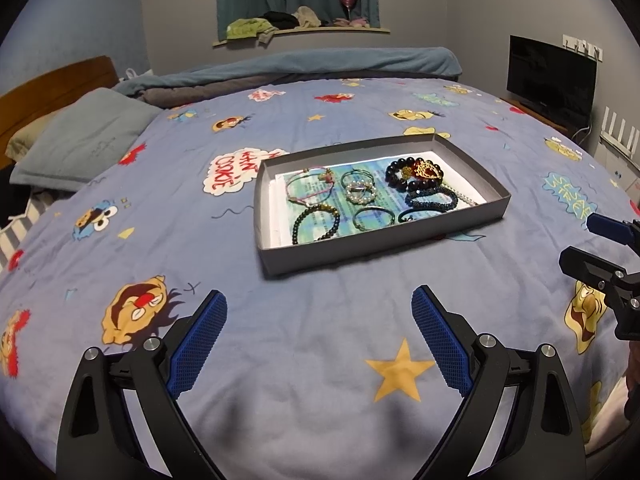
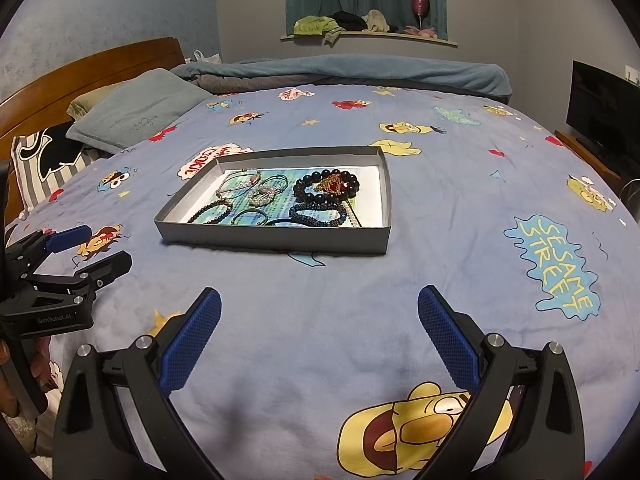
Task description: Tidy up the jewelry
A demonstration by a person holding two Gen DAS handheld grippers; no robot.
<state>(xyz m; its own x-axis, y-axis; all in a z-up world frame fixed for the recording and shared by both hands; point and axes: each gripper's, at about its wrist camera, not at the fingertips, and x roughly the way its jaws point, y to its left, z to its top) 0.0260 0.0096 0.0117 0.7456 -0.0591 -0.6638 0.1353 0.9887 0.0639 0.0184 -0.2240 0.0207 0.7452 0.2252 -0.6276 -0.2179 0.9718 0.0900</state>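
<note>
A shallow grey box (image 1: 384,244) (image 2: 276,239) sits on the bed and holds several bracelets: a large black bead bracelet with a red and gold charm (image 1: 414,173) (image 2: 326,187), a pearl one (image 1: 361,194), a pink cord one (image 1: 306,188), a dark bead one (image 1: 316,224) and a blue beaded one (image 1: 431,200). My left gripper (image 1: 319,304) is open and empty, short of the box. My right gripper (image 2: 319,304) is open and empty, also short of the box. Each gripper shows at the edge of the other's view (image 1: 588,246) (image 2: 94,246).
The bed has a blue Sesame Street blanket (image 1: 280,360) (image 2: 440,280). Pillows (image 1: 84,136) and a wooden headboard (image 2: 80,68) lie to the left. A folded blue duvet (image 1: 320,64) lies at the far edge. A TV (image 1: 550,80) stands to the right.
</note>
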